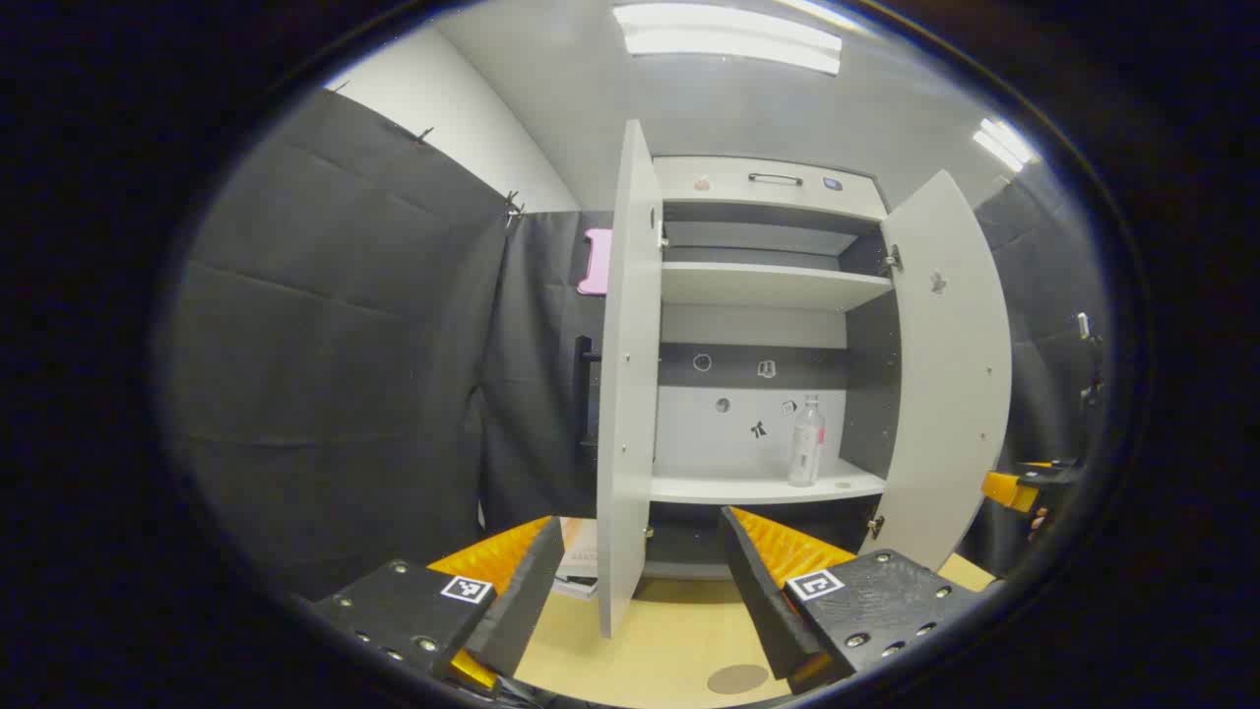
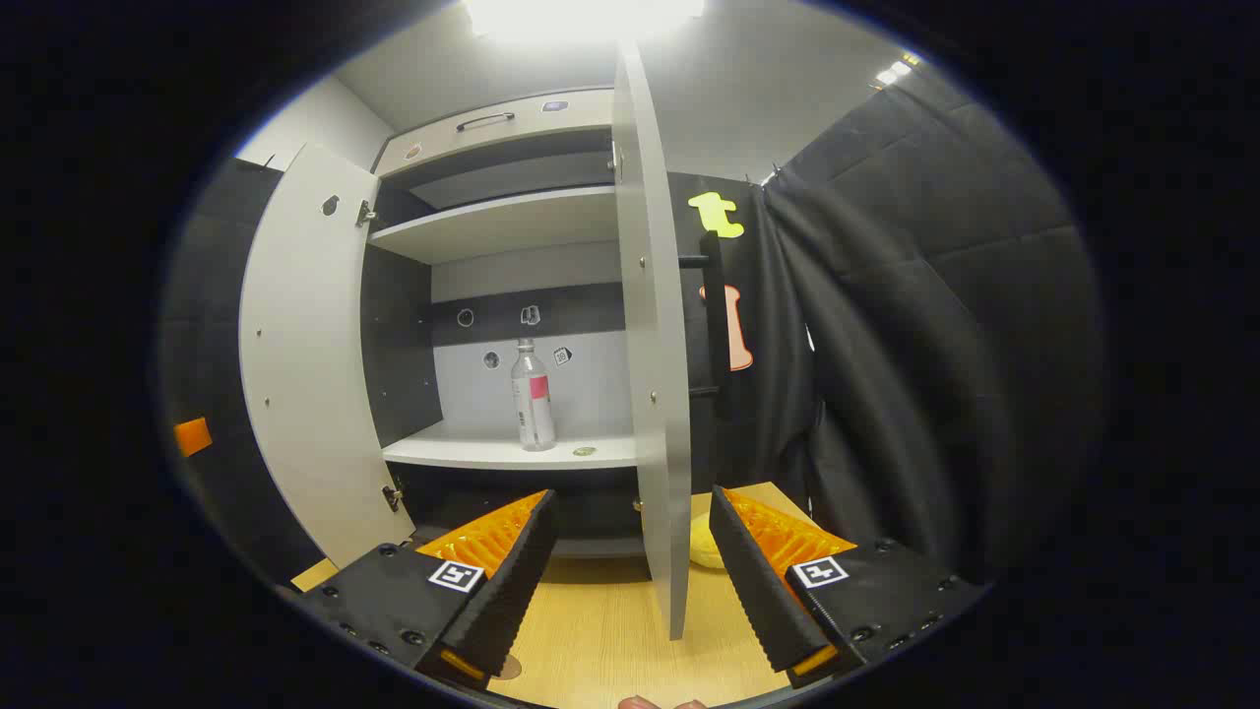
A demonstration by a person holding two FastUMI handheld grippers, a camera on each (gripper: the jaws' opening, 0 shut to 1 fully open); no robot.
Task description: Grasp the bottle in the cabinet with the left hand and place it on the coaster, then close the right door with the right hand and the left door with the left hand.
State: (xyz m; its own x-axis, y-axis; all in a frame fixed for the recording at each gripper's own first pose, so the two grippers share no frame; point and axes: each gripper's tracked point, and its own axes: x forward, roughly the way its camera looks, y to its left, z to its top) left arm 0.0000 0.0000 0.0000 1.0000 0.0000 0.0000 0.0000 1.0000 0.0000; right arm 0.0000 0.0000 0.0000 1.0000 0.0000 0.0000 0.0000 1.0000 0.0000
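1. Near the right edge of the cabinet's lower shelf [image 1: 748, 487], the bottle [image 1: 805, 441] stands upright, untouched.
2. Both tongs, left [image 1: 630, 581] and right [image 2: 630, 566], gape apart, empty.
3. Risk: a hasty reach could topple the bottle or clip the left door [image 1: 628, 374].

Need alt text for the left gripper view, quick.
An open tool faces a cabinet with both doors wide open. A clear bottle stands upright on the lower shelf, near the right side. A round coaster lies on the table below.

Nothing you can actually read here, the bottle [image 2: 533, 406] label and little cabinet [image 1: 753, 325] stickers are too small.
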